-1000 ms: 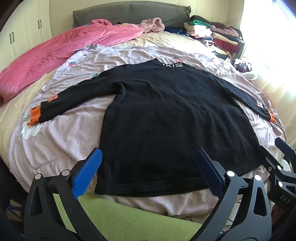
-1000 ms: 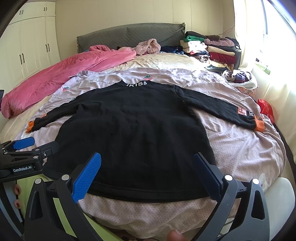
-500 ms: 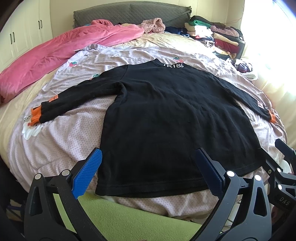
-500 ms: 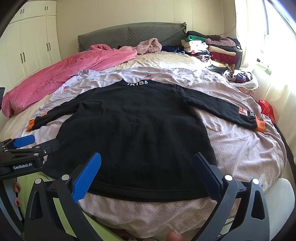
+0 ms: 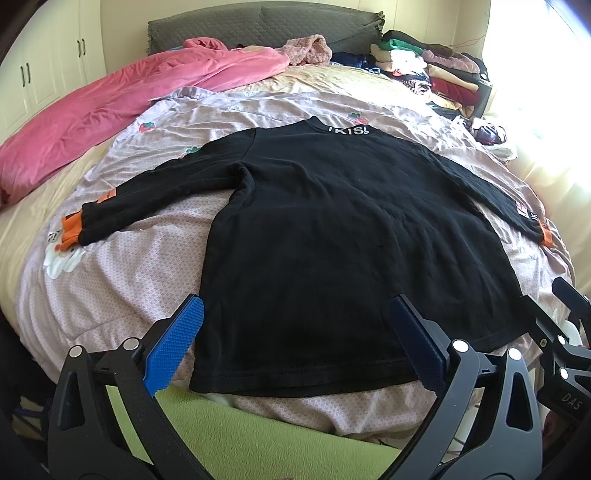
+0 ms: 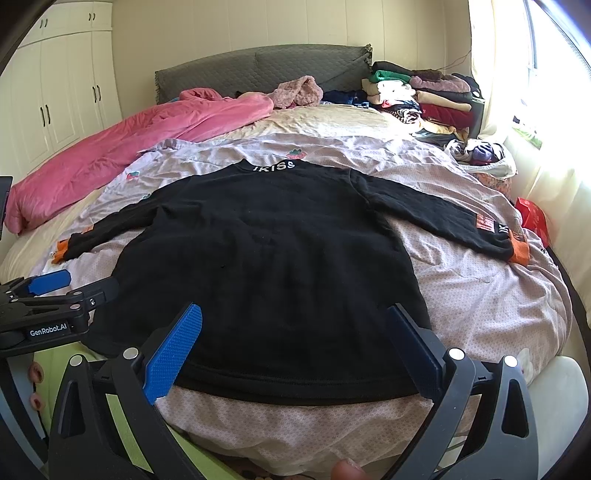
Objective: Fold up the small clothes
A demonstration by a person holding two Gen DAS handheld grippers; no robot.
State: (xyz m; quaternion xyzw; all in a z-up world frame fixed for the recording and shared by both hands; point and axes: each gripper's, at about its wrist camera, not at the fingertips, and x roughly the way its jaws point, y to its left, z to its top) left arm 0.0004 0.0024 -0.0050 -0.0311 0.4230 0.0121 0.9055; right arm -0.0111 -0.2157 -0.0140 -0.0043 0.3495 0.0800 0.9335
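Sweater (image 5: 343,251) lies flat on the bedsheet (image 5: 122,280), hem at the near edge of the bed, collar at the far side, sleeves spread left and right. Quilt (image 5: 122,107) runs along the far left of the bed, from the left edge up to the headboard (image 5: 258,26). Stack of folded clothes (image 5: 428,70) sits far right by the headboard; loose bundle (image 5: 487,133) just nearer than the stack, at the right edge. Wardrobe (image 6: 55,88) stands left of the bed. Left gripper (image 5: 295,347) and right gripper (image 6: 291,347) both hover at the near edge over the hem, jaws spread, left one left of the right one.
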